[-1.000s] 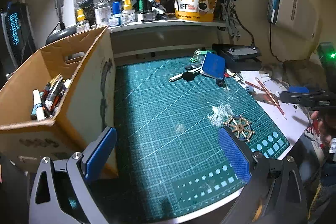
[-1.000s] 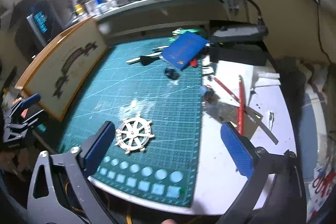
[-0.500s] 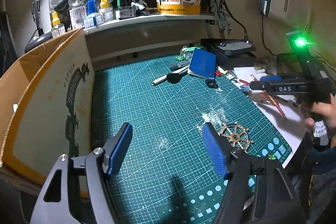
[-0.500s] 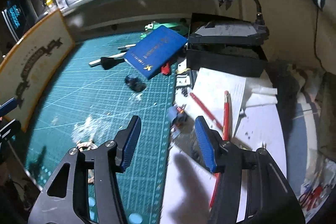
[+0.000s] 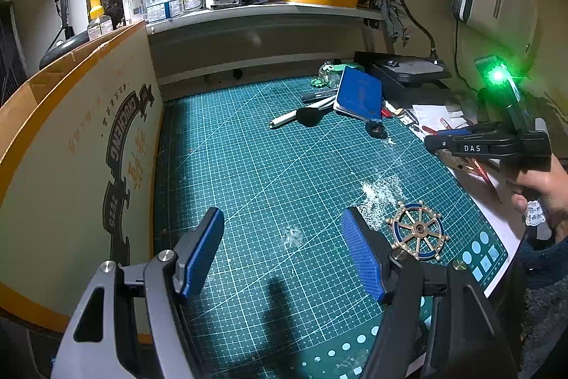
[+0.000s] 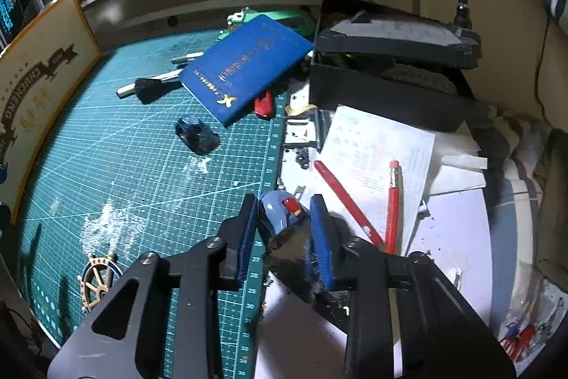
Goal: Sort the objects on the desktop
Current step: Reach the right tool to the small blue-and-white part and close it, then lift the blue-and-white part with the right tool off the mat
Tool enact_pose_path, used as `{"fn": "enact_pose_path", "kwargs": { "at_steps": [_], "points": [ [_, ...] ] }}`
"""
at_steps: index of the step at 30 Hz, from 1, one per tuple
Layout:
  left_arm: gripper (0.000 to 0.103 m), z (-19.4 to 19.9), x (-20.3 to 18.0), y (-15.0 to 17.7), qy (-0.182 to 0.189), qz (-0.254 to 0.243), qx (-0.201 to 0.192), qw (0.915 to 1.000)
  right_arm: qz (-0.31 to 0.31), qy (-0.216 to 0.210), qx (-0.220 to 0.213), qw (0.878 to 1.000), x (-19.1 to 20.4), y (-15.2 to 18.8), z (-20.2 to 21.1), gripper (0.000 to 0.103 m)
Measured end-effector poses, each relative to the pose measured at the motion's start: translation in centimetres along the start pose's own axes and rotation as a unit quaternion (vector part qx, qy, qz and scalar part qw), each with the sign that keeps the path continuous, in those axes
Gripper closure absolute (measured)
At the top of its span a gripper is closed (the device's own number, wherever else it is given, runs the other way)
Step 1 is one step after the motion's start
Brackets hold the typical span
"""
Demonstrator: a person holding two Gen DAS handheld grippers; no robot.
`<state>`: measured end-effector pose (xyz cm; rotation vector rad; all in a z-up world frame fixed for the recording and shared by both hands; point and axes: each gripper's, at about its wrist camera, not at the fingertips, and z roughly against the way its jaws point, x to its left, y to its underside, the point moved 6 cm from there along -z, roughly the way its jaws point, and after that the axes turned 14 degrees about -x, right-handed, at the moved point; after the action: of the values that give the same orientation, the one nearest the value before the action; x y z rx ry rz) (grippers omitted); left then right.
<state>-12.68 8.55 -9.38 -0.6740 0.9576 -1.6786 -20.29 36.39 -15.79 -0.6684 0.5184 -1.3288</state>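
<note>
right gripper (image 6: 284,229) now closed in around blue model part (image 6: 282,219), left gripper (image 5: 284,254) still spread

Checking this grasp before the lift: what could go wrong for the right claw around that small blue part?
1. The small blue part is rounded and glossy and sits near the tips of the right claw. It might squirt out forward on closing. Pad contact is unclear.
2. The red pencil and the red stick lie just beside the claw's right finger, so a sideways drag could sweep them off the paper.
</note>
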Motion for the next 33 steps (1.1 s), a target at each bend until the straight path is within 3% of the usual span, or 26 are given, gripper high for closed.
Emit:
{"fn": "enact_pose_path", "kwargs": {
  "at_steps": [19, 33],
  "points": [
    [0.034, 3.0, 0.1, -0.1, 0.010, -0.005, -0.018, 0.9998, 0.023, -0.067, -0.018, 0.997, 4.7, 1.3, 5.4, 0.077],
    [0.034, -0.5, -2.4, -1.9, 0.049, -0.012, -0.018, 0.9986, 0.033, -0.092, -0.010, 0.995, 7.2, 4.5, 8.0, 0.077]
  ]
}}
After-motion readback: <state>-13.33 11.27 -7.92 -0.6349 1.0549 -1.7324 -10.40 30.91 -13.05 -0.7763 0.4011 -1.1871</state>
